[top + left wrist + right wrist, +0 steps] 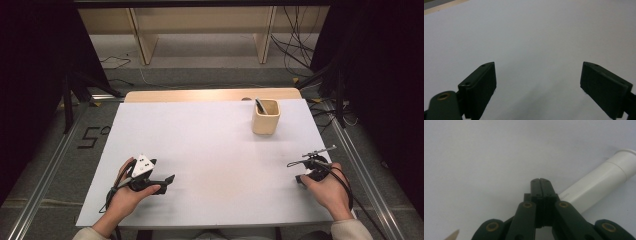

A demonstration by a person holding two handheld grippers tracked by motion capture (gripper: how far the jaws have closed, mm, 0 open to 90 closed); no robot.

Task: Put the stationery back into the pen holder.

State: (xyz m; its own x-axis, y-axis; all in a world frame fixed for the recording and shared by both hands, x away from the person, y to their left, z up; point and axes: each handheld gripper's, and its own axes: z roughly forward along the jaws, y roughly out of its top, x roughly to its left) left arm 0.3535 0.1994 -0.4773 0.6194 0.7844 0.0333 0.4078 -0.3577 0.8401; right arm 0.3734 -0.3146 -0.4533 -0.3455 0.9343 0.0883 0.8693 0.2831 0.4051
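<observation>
Low on the left of the white tabletop [200, 140] a hand holds my left gripper [168, 181], which stands open. In the left gripper view its jaws are wide apart [539, 65] with just bare white surface between them. My right gripper [301, 179] sits near the table's right edge, held by the other hand. Its jaws are pressed together [541, 180] with nothing between them. A white cylinder [599, 182] lies on the table just past and to the right of the jaws in the right gripper view.
A beige cup [265, 121] with a dark pen [260, 106] in it stands at the back right of the table. Beyond the far edge are wooden shelf legs and cables on the floor.
</observation>
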